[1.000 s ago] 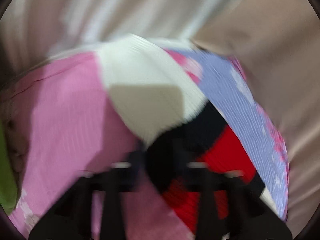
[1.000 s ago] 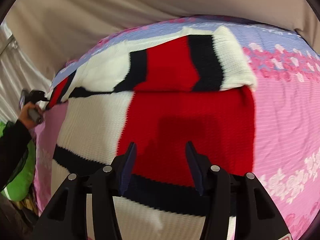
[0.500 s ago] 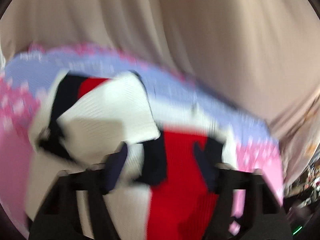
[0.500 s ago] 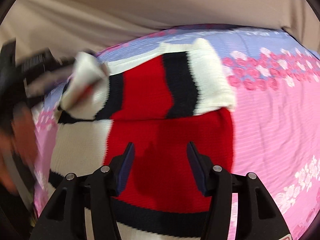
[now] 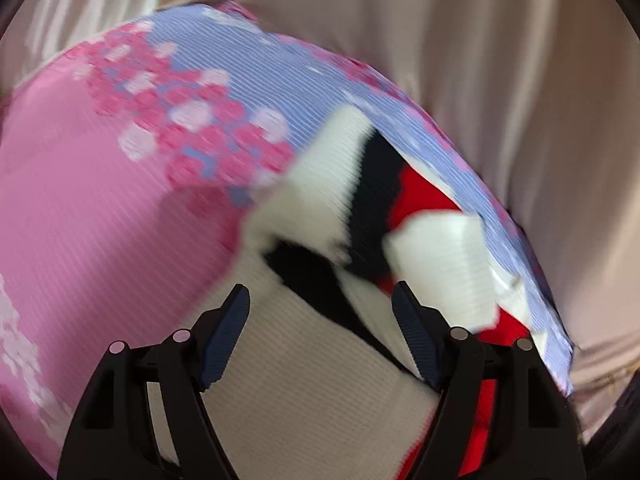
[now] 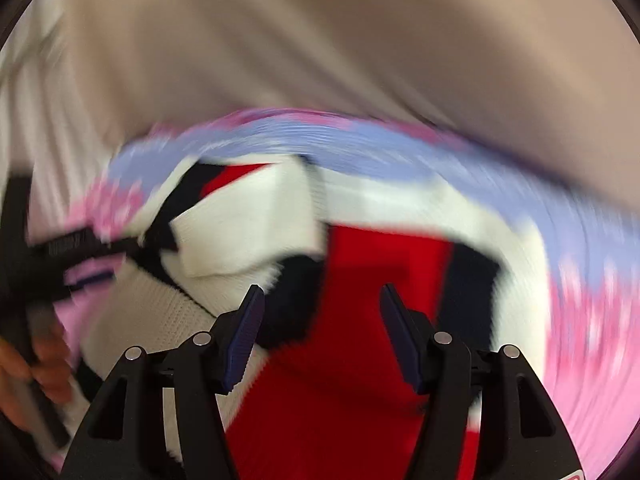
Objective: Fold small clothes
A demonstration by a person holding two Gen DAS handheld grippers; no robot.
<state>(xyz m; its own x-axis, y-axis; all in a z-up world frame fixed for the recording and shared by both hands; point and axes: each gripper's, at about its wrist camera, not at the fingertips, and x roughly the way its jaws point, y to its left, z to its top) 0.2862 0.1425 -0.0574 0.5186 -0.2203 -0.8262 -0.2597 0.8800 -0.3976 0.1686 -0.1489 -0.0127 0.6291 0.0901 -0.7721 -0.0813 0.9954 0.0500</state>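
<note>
Sweater lies on pink-and-lilac bedcover before beige curtain; both tools opening, empty.

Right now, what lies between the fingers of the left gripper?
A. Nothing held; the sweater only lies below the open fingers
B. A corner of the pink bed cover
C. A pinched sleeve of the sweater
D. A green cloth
A: in the left wrist view the left gripper has its jaws apart and opening, and its blue pads press on nothing, while the white, navy and red sweater lies flat beneath them on the pink cover.
</note>
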